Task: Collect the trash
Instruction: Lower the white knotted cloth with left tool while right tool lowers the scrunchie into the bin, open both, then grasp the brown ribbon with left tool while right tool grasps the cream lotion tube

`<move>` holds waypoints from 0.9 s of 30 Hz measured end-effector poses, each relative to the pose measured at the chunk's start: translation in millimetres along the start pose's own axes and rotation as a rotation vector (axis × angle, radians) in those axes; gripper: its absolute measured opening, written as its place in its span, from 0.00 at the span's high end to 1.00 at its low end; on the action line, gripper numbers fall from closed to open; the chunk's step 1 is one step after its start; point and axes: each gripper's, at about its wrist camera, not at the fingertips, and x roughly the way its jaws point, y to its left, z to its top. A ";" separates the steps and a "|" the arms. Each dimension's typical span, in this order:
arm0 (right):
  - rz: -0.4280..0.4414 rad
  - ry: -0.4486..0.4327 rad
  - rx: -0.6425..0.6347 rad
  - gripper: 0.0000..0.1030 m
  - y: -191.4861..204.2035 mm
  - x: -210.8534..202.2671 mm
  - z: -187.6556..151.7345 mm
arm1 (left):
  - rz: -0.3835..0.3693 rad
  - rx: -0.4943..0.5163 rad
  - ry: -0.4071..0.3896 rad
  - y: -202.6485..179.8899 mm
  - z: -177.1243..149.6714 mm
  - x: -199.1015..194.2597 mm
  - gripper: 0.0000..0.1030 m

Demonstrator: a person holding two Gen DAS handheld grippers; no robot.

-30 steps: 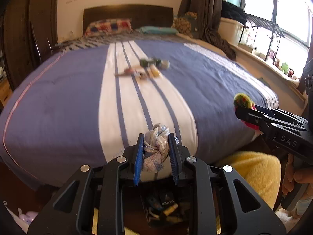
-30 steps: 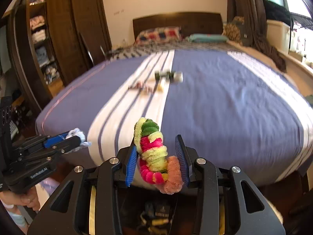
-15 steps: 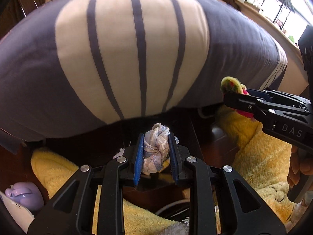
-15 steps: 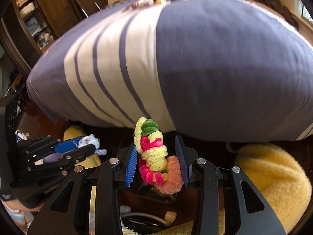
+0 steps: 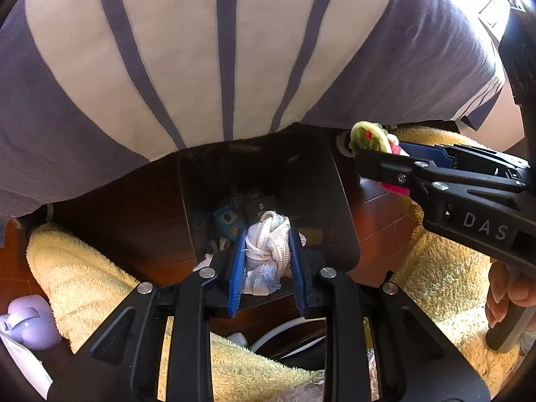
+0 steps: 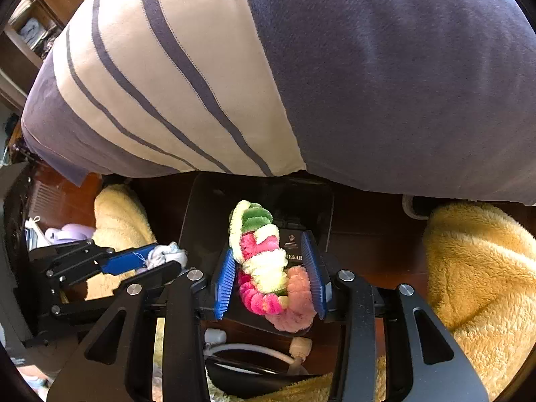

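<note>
My left gripper (image 5: 267,261) is shut on a knotted white rope piece (image 5: 268,251) and holds it over the open dark trash bin (image 5: 338,207) on the floor by the bed. The bin holds several bits of packaging (image 5: 227,217). My right gripper (image 6: 271,274) is shut on a fuzzy pink, yellow and green chenille coil (image 6: 264,261), also above the bin (image 6: 201,214). The right gripper shows at the right in the left wrist view (image 5: 378,154), and the left gripper at the left in the right wrist view (image 6: 157,261).
The bed with its purple and cream striped cover (image 5: 234,50) overhangs the bin's far side. Yellow fluffy rugs (image 5: 80,278) (image 6: 479,268) lie on the wood floor on both sides. A lilac object (image 5: 30,321) sits at the lower left.
Both grippers have swung down from facing the bed top to above the trash bin on the floor, each still holding its item. The bin's inside has come into view.
</note>
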 end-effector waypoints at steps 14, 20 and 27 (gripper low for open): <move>-0.023 -0.113 0.039 0.22 -13.4 -44.6 14.8 | 0.065 -0.012 -0.092 5.5 6.4 -41.3 0.34; -0.042 -0.256 0.057 0.07 -22.0 -98.8 19.7 | 0.110 -0.013 -0.237 9.4 13.8 -100.7 0.14; -0.090 -0.402 0.043 0.07 -27.3 -152.8 49.6 | 0.172 -0.008 -0.398 23.5 38.8 -161.4 0.09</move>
